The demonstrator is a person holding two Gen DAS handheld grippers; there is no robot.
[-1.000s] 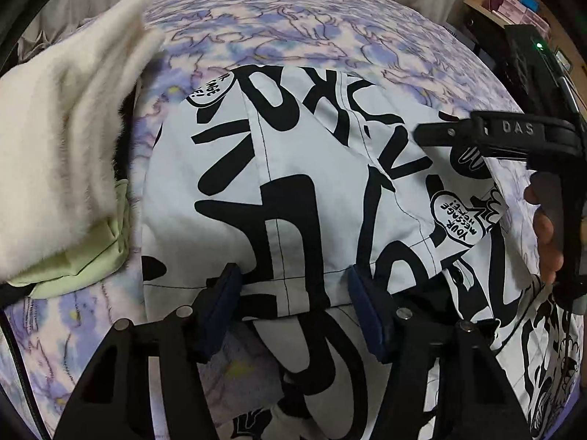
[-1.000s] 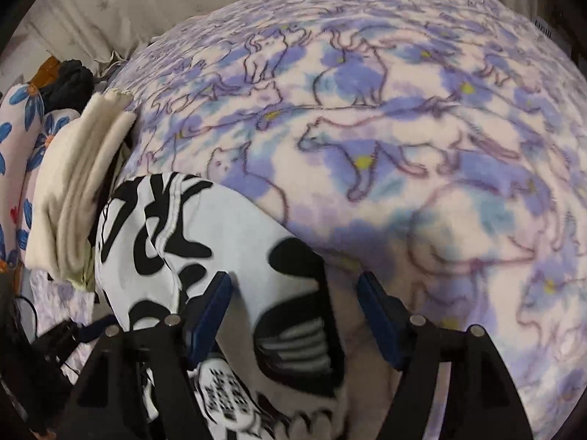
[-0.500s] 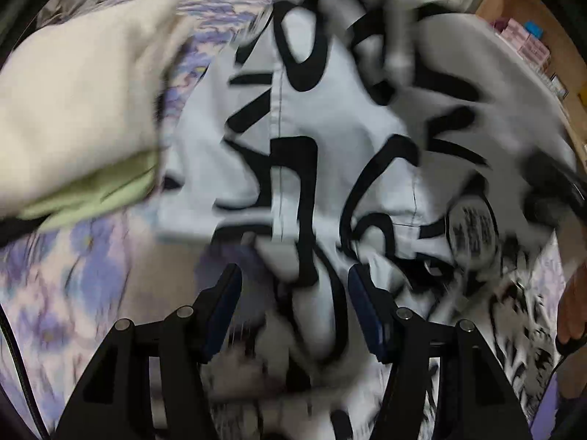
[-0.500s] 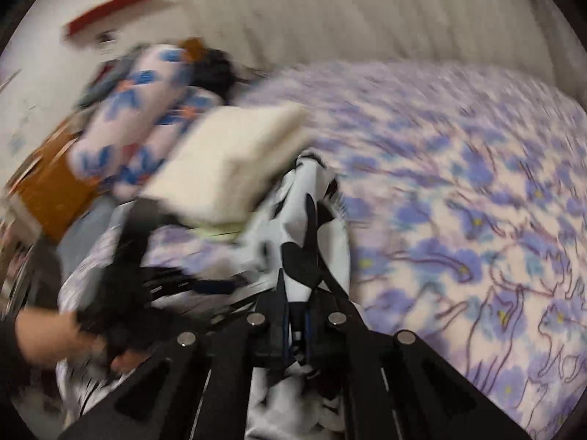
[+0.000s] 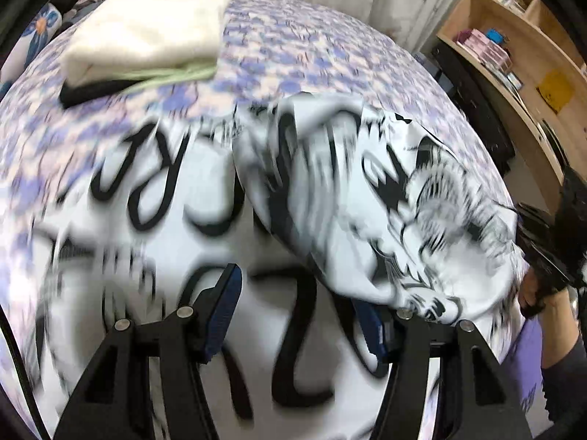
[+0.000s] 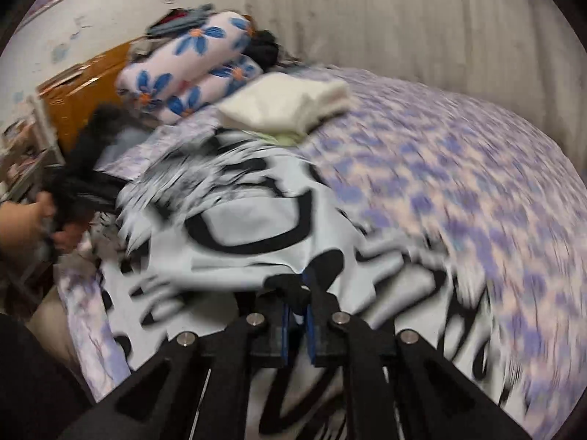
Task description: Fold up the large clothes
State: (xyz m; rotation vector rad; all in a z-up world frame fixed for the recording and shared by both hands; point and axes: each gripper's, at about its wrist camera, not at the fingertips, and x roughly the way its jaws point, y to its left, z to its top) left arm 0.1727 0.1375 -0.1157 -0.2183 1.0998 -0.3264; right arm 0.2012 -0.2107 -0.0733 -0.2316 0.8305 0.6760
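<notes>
Your right claw [image 6: 298, 315] is clamped on a fold of the shirt [image 6: 256, 220], which lies spread on the bed [image 6: 458, 168]. Your left claw [image 5: 297, 311] hangs wide over the shirt's near part, seemingly gripping nothing, though blur hampers this. The free cloth runs leftward from the right claw.

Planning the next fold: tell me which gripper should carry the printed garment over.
Right. The right gripper is shut on the printed garment; the left gripper is open above the cloth, holding nothing.
</notes>
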